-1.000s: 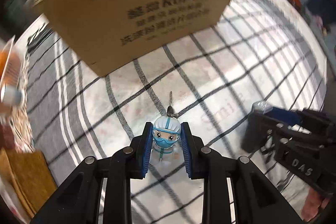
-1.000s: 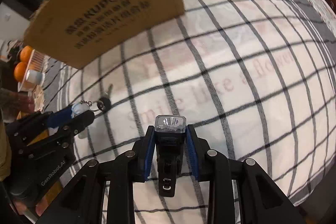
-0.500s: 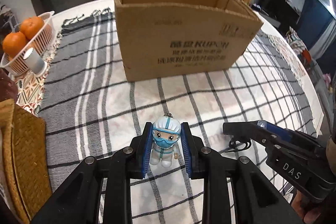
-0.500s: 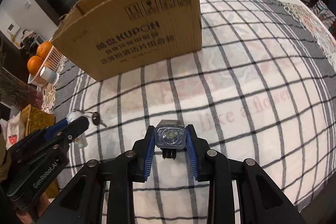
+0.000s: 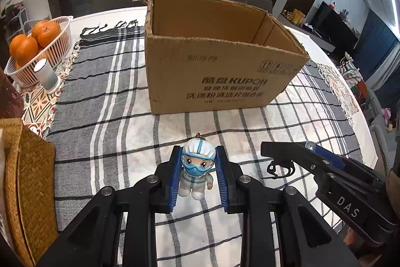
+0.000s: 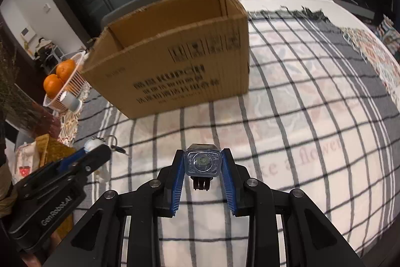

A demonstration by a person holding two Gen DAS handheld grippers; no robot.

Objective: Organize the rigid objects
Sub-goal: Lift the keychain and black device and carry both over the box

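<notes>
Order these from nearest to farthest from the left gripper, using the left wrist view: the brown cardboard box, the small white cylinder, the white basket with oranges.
From the left gripper:
1. Brown cardboard box, straight ahead on the checked cloth.
2. Small white cylinder, far left, in front of the basket.
3. White basket with oranges, far left, behind the cylinder.

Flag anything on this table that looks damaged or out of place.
The cardboard box has a ragged, torn top rim, worst at its near-left corner, as if its flaps were ripped off. The checked cloth lies flat, the oranges sit in their basket, nothing is spilled.
</notes>
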